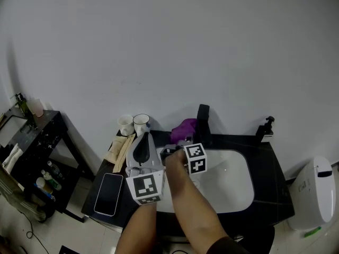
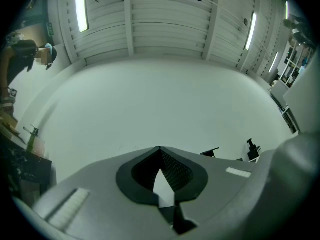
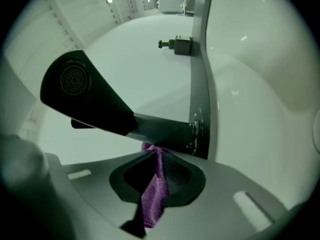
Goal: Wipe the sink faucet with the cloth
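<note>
The black faucet (image 1: 203,120) stands at the back of the white sink (image 1: 233,192). In the right gripper view its spout (image 3: 100,104) crosses just above my jaws, aerator at the left. My right gripper (image 3: 154,153) is shut on the purple cloth (image 3: 152,191), whose top edge touches the underside of the spout. From the head view the cloth (image 1: 184,127) bunches left of the faucet, with the right gripper (image 1: 181,140) under it. My left gripper (image 1: 143,136) hovers over the counter's left part, shut (image 2: 160,150) on nothing, facing the bare wall.
Two white cups (image 1: 133,124) stand at the counter's back left, a phone (image 1: 108,193) lies at its front left. A black dispenser (image 1: 265,127) sits back right of the sink. A white bin (image 1: 315,192) stands right, a black shelf (image 1: 37,142) left.
</note>
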Demonstrator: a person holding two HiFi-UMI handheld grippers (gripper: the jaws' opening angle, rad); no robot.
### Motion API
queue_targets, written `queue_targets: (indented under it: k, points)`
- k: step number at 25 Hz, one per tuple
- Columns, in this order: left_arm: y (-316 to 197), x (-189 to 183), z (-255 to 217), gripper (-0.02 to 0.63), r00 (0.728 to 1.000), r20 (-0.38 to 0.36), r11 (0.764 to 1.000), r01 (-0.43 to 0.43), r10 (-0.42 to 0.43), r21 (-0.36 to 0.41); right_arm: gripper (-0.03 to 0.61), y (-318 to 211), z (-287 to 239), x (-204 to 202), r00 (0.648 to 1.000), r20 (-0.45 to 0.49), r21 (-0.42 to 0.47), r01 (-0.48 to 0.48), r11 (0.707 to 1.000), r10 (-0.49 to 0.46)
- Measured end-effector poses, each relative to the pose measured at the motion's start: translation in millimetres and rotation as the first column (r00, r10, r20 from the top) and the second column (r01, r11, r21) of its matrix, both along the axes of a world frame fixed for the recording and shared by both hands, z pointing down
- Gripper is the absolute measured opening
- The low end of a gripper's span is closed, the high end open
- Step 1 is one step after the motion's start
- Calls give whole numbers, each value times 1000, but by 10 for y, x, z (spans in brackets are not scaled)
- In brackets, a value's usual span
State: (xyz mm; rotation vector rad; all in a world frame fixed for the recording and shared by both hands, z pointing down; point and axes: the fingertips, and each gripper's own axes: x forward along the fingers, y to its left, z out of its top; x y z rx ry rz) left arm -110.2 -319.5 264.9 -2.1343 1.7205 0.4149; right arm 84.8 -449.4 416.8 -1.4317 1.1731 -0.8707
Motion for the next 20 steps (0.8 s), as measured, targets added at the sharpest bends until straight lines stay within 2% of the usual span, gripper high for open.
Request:
queue_targets:
  k: [4, 8, 11, 13, 17, 20]
  points:
    - [-11, -24, 17, 17, 1000, -2, 1000, 6, -6, -6, 37, 82, -20, -28, 999, -25, 6, 44, 999, -44]
    - [-2, -15, 15, 17, 999, 28, 1000, 25, -25, 3, 37, 266, -131, -68, 994, -28, 43, 105, 994, -104]
    - [-41, 33, 56, 17, 998, 60, 999, 33, -32, -8, 37, 425, -283, -74, 987, -20, 67, 163, 984, -162]
    - [-63, 25, 78, 17, 997, 60, 999, 41, -40, -15, 37, 552, -455, -109, 976, -47, 83, 217, 973, -213]
    - [-89, -24, 111, 17, 997, 62, 998, 58, -56, -28, 37, 904, -835, -230, 928, -172, 108, 350, 930, -329]
    - [-112, 12, 163, 17, 996, 74, 998, 53, -49, -45, 37, 1252, -1128, -272, 861, -327, 129, 448, 885, -389]
